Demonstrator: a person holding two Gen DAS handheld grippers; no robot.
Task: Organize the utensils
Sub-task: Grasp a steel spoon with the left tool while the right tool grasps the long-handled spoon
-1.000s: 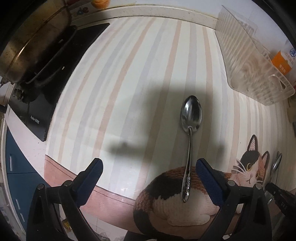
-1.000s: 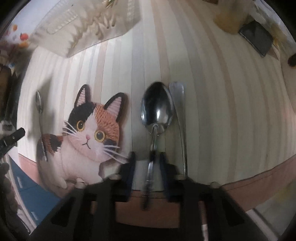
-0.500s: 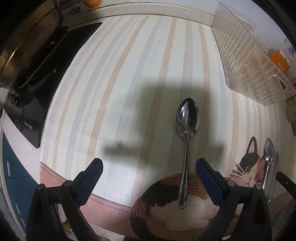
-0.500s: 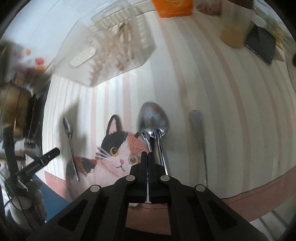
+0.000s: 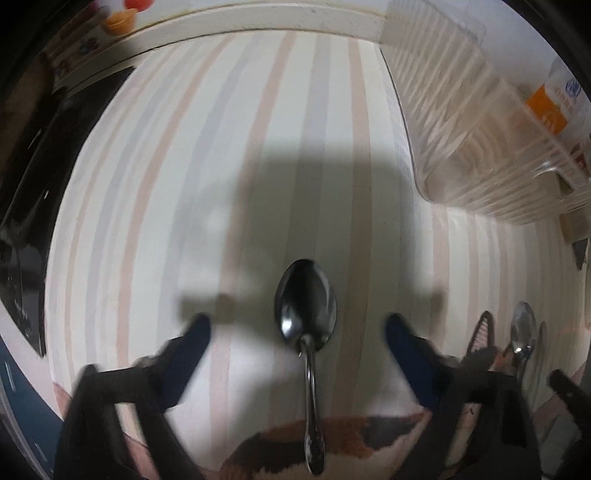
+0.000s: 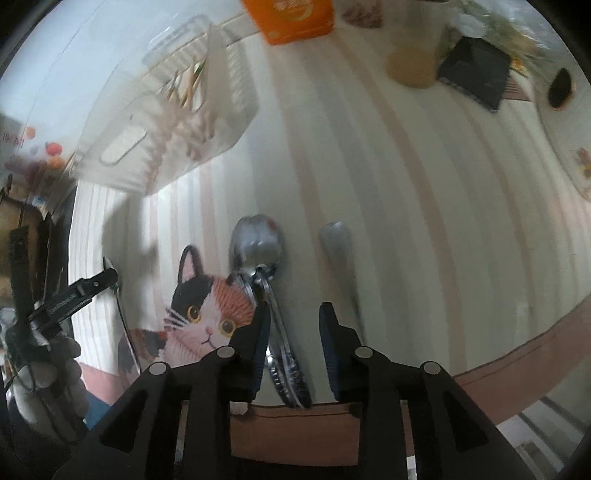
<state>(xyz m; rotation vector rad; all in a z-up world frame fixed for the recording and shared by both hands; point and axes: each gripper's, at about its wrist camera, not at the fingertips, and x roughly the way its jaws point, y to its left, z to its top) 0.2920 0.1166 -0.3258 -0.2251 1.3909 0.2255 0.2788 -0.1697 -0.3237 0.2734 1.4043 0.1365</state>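
Observation:
A steel spoon (image 5: 308,354) lies on the striped tablecloth, bowl away from me, its handle end over the cat picture (image 5: 332,446). My left gripper (image 5: 297,334) is open, its blue pads either side of the spoon's bowl, low over the cloth. In the right wrist view a pair of stacked spoons (image 6: 264,273) lies beside the cat picture (image 6: 207,306). My right gripper (image 6: 291,328) is open just above their handles and holds nothing. A steel utensil (image 6: 341,258) lies to their right. The left gripper (image 6: 77,291) and the far spoon (image 6: 122,314) show at the left.
A clear plastic rack (image 5: 476,122) stands at the back right; it also shows in the right wrist view (image 6: 173,118) with sticks inside. A black stove (image 5: 22,192) is at the left. An orange box (image 6: 291,18), a cup (image 6: 410,62) and a dark notebook (image 6: 476,74) sit at the back.
My left gripper has moved forward and down, so the spoon now lies between its pads. My right gripper, shut half a second ago, has opened over the stacked spoons.

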